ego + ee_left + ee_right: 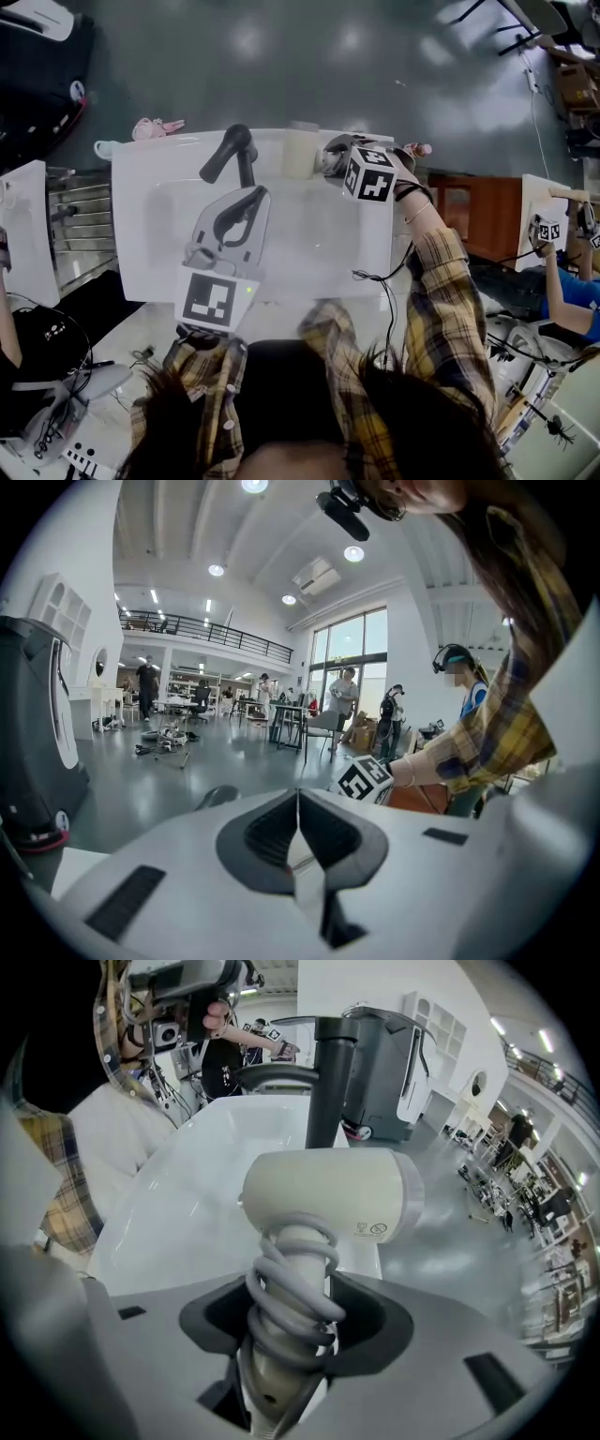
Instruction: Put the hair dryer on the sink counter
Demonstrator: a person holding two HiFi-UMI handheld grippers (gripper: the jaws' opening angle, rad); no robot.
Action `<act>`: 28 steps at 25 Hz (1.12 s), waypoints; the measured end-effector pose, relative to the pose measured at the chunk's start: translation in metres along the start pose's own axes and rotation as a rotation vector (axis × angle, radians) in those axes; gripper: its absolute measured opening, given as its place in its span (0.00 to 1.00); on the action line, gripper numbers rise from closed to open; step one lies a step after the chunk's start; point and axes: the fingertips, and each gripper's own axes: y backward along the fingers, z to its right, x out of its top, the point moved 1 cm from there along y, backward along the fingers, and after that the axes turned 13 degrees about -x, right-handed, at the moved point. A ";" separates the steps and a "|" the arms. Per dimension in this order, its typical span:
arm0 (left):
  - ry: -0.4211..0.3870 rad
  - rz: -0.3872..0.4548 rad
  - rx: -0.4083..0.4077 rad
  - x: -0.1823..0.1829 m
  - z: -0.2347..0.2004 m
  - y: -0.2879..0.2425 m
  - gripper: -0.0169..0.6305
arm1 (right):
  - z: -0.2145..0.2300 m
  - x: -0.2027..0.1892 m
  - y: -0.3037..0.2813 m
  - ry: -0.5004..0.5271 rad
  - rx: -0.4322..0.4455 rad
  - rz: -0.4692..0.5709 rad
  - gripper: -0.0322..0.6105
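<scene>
A cream hair dryer [298,155] with its cord wound round the handle hangs over the back rim of the white sink [141,187], right of the black faucet [232,150]. My right gripper [328,159] is shut on its handle. In the right gripper view the hair dryer [328,1194] stands up out of the right gripper [291,1335], its head level with the faucet [328,1082]. My left gripper [242,211] hovers over the basin with its jaws together and nothing in them. In the left gripper view the left gripper [298,827] points out into the hall.
A pink object [157,127] lies on the floor behind the sink. A wooden cabinet [469,202] stands to the right, with a person in blue [562,281] beyond it. A grey and black machine [394,1063] stands behind the faucet. Cables [384,281] hang off the sink's front right.
</scene>
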 end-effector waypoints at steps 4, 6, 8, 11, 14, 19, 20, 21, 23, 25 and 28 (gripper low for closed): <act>0.007 -0.001 0.003 0.001 -0.002 0.000 0.05 | -0.003 -0.005 -0.005 -0.017 0.037 -0.001 0.42; 0.006 -0.001 0.002 0.002 -0.003 0.000 0.05 | -0.003 -0.006 -0.006 -0.033 0.052 0.005 0.42; 0.004 0.000 0.000 0.002 -0.002 0.000 0.05 | -0.003 -0.006 -0.006 -0.037 0.064 0.005 0.42; 0.007 0.000 0.000 0.001 -0.001 -0.002 0.05 | -0.005 -0.007 -0.007 -0.028 0.078 -0.011 0.43; -0.004 -0.003 -0.001 0.001 -0.001 -0.003 0.05 | -0.005 -0.009 -0.009 -0.023 0.083 -0.031 0.43; -0.042 -0.006 -0.005 0.004 0.002 -0.005 0.05 | -0.008 -0.014 -0.010 -0.023 0.086 -0.081 0.44; -0.031 0.006 -0.002 0.006 0.003 -0.006 0.05 | -0.009 -0.015 -0.011 -0.022 0.086 -0.092 0.44; -0.043 0.012 -0.002 0.008 0.003 -0.006 0.05 | -0.009 -0.016 -0.011 -0.020 0.083 -0.100 0.44; -0.081 0.016 -0.003 0.012 0.003 -0.006 0.05 | -0.007 -0.017 -0.012 -0.014 0.068 -0.104 0.44; -0.042 0.024 -0.002 0.012 0.004 -0.004 0.05 | -0.006 -0.017 -0.012 -0.025 0.058 -0.105 0.44; -0.015 0.030 0.000 0.012 0.006 -0.002 0.05 | -0.007 -0.017 -0.010 -0.048 0.051 -0.116 0.44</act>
